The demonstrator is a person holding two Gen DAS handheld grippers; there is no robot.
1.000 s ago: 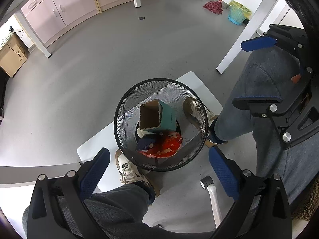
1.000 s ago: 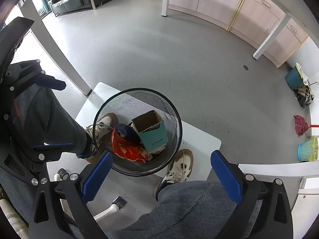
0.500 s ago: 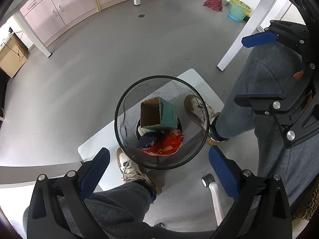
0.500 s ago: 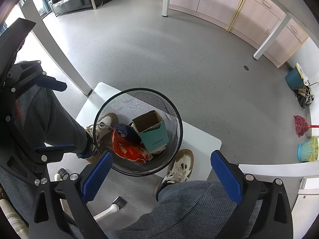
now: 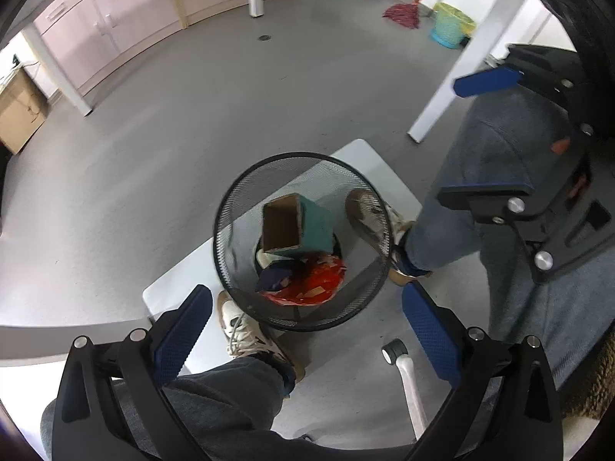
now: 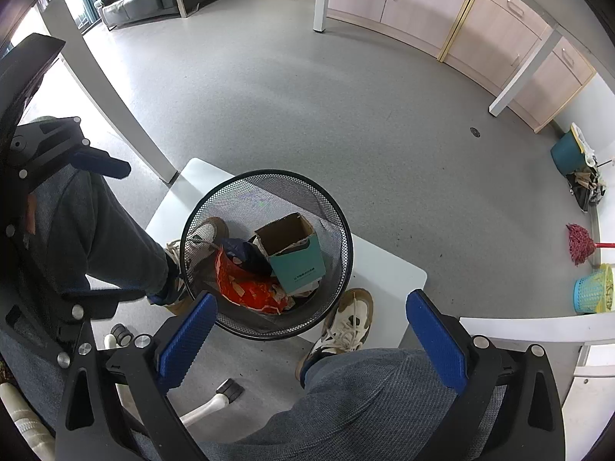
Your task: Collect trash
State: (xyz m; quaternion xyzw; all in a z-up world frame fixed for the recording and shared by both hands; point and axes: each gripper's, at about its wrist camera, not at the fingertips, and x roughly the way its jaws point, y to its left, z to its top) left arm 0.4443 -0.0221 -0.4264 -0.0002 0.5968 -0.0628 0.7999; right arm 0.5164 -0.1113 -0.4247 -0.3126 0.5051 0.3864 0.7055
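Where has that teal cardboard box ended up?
The open teal cardboard box lies tilted inside the black wire-mesh wastebasket, on top of a red crinkled wrapper and beside a dark blue bag, between the person's shoes.

My left gripper (image 5: 305, 330) hangs spread wide above the mesh bin (image 5: 230, 253); inside it, a teal box (image 5: 298, 226) leans over a red wrapper (image 5: 311, 280).

I can read nothing here. The teal box (image 6: 298, 257) in the mesh bin (image 6: 338, 226), ahead of and between my right tongs' fingers, carries one short line of pale print, too small to make out. The red wrapper (image 6: 250, 292) beside it shows only blurred markings.
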